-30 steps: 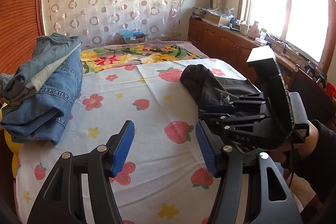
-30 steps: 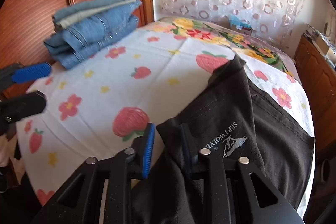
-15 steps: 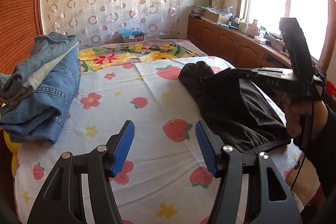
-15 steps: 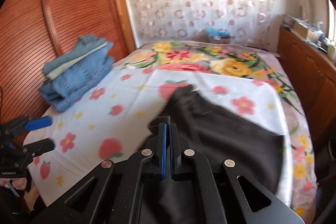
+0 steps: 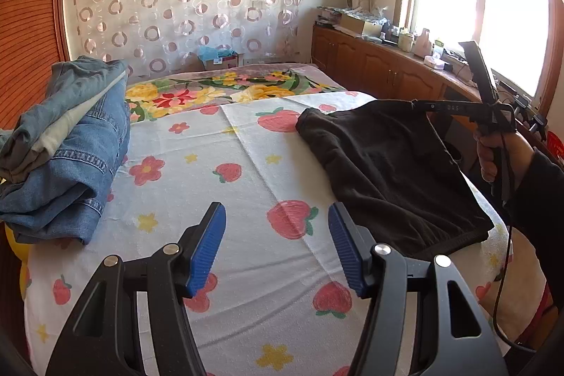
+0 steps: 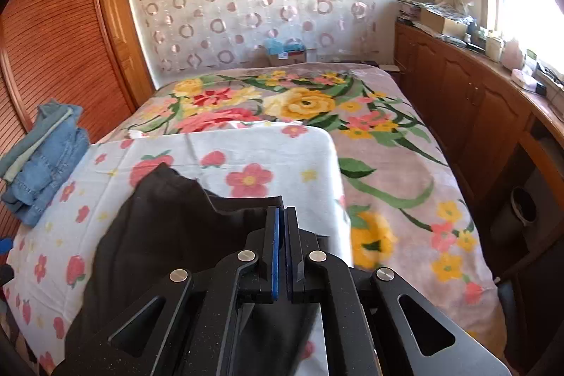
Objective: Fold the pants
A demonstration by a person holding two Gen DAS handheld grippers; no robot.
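1. Black pants (image 5: 394, 171) lie on the right half of the strawberry-print sheet (image 5: 211, 164). One corner is lifted clear of the bed.
2. Right gripper (image 6: 281, 221): jaws fully together, pinching the edge of the pants. The cloth hangs taut from the pads down to the sheet.
3. The left wrist view shows the same grip from the side. A hand (image 5: 490, 154) in a dark sleeve holds the tool up at the bed's right edge.
4. Left gripper (image 5: 276, 249): jaws roughly half open, nothing between the blue pads. It sits over bare sheet, just left of the pants' near hem, not touching them.
5. Folded jeans (image 5: 67, 157) are stacked at the sheet's left edge, well apart from the pants.
6. A floral blanket (image 6: 387, 143) covers the bed beyond the sheet.
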